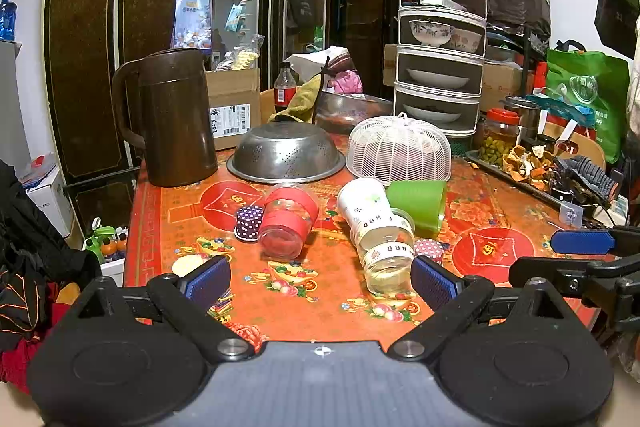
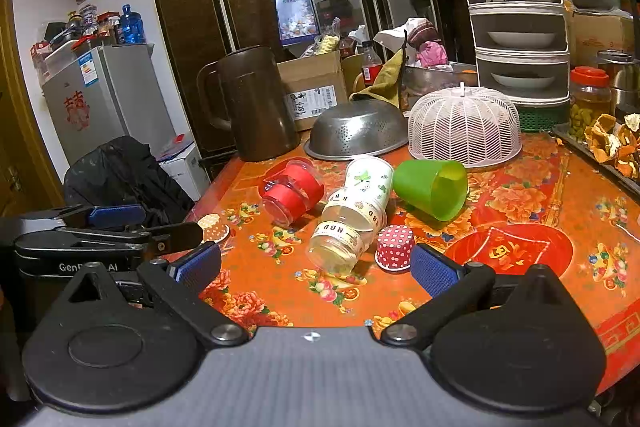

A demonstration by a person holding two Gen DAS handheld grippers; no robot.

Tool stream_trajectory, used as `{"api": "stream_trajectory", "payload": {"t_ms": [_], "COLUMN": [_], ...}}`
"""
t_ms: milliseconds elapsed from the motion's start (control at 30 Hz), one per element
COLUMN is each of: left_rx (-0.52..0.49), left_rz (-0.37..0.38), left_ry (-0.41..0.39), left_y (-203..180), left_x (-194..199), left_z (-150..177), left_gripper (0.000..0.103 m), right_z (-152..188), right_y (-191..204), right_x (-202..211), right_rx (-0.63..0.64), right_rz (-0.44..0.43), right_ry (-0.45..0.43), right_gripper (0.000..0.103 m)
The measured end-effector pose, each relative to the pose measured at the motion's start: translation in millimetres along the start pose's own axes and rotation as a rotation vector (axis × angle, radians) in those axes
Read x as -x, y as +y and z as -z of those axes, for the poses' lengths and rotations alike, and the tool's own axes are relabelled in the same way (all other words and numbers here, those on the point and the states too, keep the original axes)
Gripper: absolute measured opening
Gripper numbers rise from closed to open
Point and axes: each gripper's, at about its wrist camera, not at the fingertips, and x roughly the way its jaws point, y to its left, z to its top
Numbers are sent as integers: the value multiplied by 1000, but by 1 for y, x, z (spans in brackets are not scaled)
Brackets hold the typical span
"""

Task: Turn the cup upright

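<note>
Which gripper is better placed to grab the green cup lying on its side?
Probably the right gripper. The green cup lies ahead of its open jaws, slightly right. For the left gripper, the green cup sits behind the stacked clear cups.

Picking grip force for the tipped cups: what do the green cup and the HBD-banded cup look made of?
Green cup: looks like matte, slightly translucent plastic; light glows through its wall near the rim. HBD-banded cup: apparently thin clear glossy plastic; the tablecloth shows through it, and printed tape bands wrap it. Both probably deform easily.
</note>
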Motion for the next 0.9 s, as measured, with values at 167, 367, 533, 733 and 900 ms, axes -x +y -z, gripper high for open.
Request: {"api": "stream_trajectory", "payload": {"t_ms": [167,367,533,733,900], "left_rx": [0,0,0,3,-9], "left_rz": [1,2,2,2,-4], "left_ry": [0,1,1,16,31], "left_y": [0,0,0,1,6], "left_x": [0,0,0,-5,-12], "left_z": [0,0,0,1,-2], "left_gripper": [98,98,98,98,98], "right_z": [-1,-1,-1,-3,-32], "right_y": [0,0,-1,-1,-6], "right_x": [-1,-1,-2,-7,-29], "right_rx": [-3,-1,-2,-1,-54], "right_rz": [-1,1,0,8,13], "right_ry": [-1,1,5,12,96], "right_gripper": [102,102,102,102,102]}}
